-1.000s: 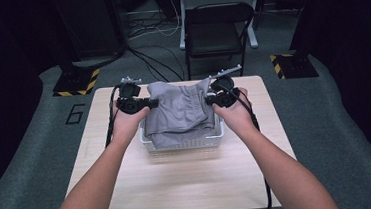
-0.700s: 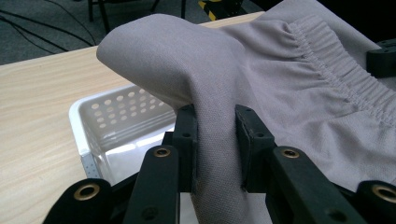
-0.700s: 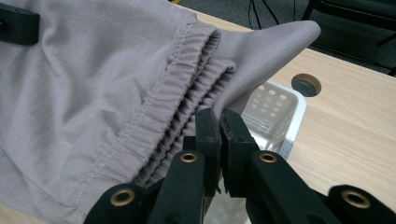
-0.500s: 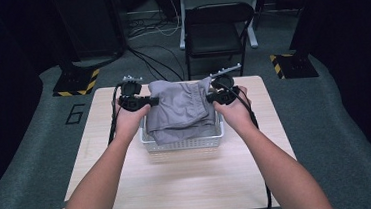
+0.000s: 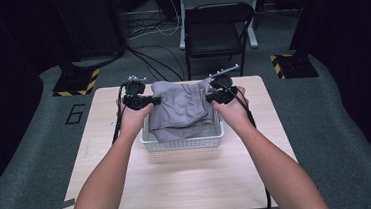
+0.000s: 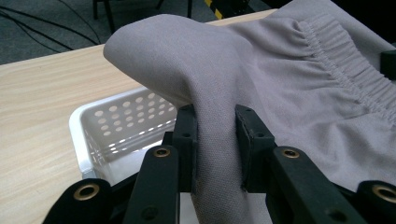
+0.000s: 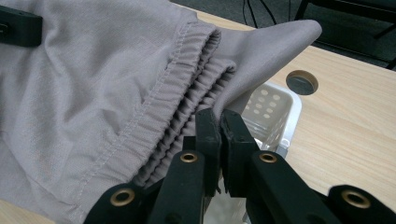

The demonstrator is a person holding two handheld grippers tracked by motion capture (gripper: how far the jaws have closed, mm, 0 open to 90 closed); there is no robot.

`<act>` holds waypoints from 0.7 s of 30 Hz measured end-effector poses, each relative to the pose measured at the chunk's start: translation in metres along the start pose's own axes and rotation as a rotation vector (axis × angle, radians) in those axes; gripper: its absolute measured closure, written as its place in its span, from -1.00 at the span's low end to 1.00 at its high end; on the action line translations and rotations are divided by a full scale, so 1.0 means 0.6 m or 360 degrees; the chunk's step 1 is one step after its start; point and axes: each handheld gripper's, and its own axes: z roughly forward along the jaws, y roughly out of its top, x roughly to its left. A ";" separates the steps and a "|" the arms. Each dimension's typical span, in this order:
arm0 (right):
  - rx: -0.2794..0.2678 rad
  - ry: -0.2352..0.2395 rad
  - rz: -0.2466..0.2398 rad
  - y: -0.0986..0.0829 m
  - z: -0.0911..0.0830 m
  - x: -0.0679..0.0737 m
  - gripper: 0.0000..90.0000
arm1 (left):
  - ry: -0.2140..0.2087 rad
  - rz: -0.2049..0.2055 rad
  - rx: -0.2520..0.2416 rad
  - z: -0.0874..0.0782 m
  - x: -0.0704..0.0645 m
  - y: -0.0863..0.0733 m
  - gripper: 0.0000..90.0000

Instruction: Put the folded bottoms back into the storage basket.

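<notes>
A grey garment with an elastic waistband (image 5: 181,110) hangs over a white perforated basket (image 5: 182,144) near the far side of the wooden table. My left gripper (image 5: 153,101) is shut on a fold at the garment's left edge; in the left gripper view the cloth (image 6: 243,84) is pinched between the two black jaws of the left gripper (image 6: 216,140). My right gripper (image 5: 209,96) is shut on the garment's right edge, and the right gripper (image 7: 219,140) clamps the fabric beside the gathered waistband (image 7: 187,98). The basket's corner (image 6: 102,126) shows under the cloth.
The wooden table (image 5: 180,185) has open surface in front of the basket. A round cable hole (image 7: 302,82) is in the tabletop past the basket's corner (image 7: 280,112). A black chair (image 5: 217,29) stands behind the table, with cables and striped floor marks (image 5: 76,83) on the carpet.
Both grippers have carried the garment a little farther away from the person and slightly higher over the basket. Both stay shut on the cloth.
</notes>
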 end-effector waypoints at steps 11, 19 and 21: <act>0.0025 -0.0036 0.0010 -0.009 0.017 -0.008 0.93 | 0.0018 -0.0011 0.0022 0.026 0.000 -0.005 0.60; 0.0035 -0.0046 -0.0008 -0.014 0.031 -0.002 0.93 | 0.0049 -0.0019 0.0034 0.036 0.006 -0.013 0.60; 0.0031 -0.0046 -0.0012 -0.016 0.036 0.000 0.93 | 0.0060 -0.0021 0.0038 0.038 0.011 -0.018 0.60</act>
